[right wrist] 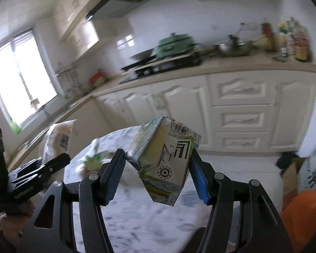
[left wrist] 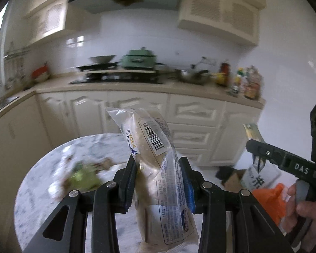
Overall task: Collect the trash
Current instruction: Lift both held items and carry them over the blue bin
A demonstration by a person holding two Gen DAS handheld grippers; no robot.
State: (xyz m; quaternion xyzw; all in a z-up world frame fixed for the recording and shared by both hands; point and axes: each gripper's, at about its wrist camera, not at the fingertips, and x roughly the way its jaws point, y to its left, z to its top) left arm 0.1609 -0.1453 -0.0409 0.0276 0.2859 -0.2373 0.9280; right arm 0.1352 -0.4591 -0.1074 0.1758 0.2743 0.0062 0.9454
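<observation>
— While both grippers hang above the marble desk (left wrist: 42, 181), what does each hold?
— Left gripper (left wrist: 158, 179): fingers clamped on one plastic food wrapper (left wrist: 155, 154). Right gripper (right wrist: 158, 175): fingers pinching one crushed carton (right wrist: 168, 164). Greenish scraps (left wrist: 84, 175) remain on the desk.

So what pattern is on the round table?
White marble with grey veining; the table shows best in the right wrist view.

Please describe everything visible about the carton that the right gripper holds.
The carton is a small drink box of coated paper, crushed and dented, printed green and yellow with a barcode near its top. It hangs tilted in the air above the marble table, pinched between both fingers of the right gripper. Nothing else touches it.
</observation>
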